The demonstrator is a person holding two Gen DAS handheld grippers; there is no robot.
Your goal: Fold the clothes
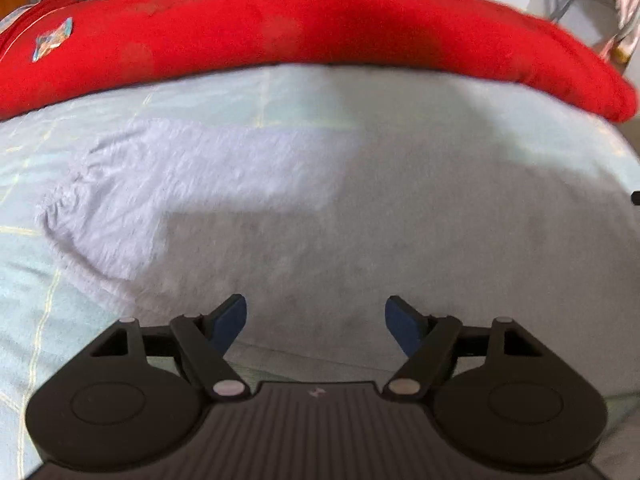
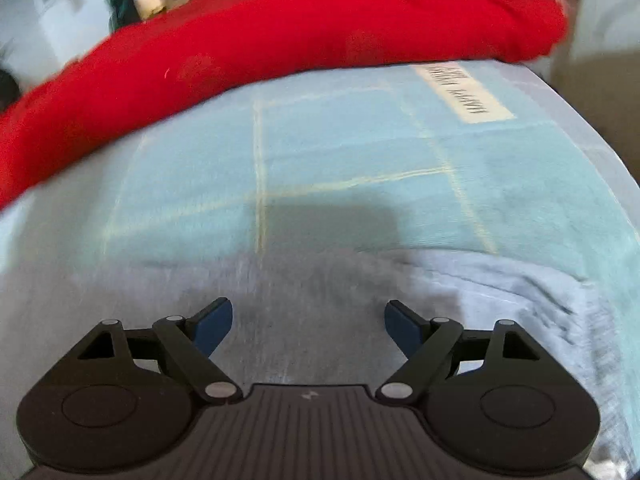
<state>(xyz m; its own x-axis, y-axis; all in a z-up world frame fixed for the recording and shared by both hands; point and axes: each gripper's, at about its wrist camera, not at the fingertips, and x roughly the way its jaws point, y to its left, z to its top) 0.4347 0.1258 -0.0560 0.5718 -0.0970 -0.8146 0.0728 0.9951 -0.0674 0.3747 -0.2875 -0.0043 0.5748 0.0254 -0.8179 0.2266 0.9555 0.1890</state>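
Pale lilac fleece garment lies flat on the bed sheet just ahead of both the left gripper and right gripper, jaws spread and empty, so any pinch should catch one edge layer squarely.

red blanket: ends cut off | label print: unreadable | grey garment: motion-blurred
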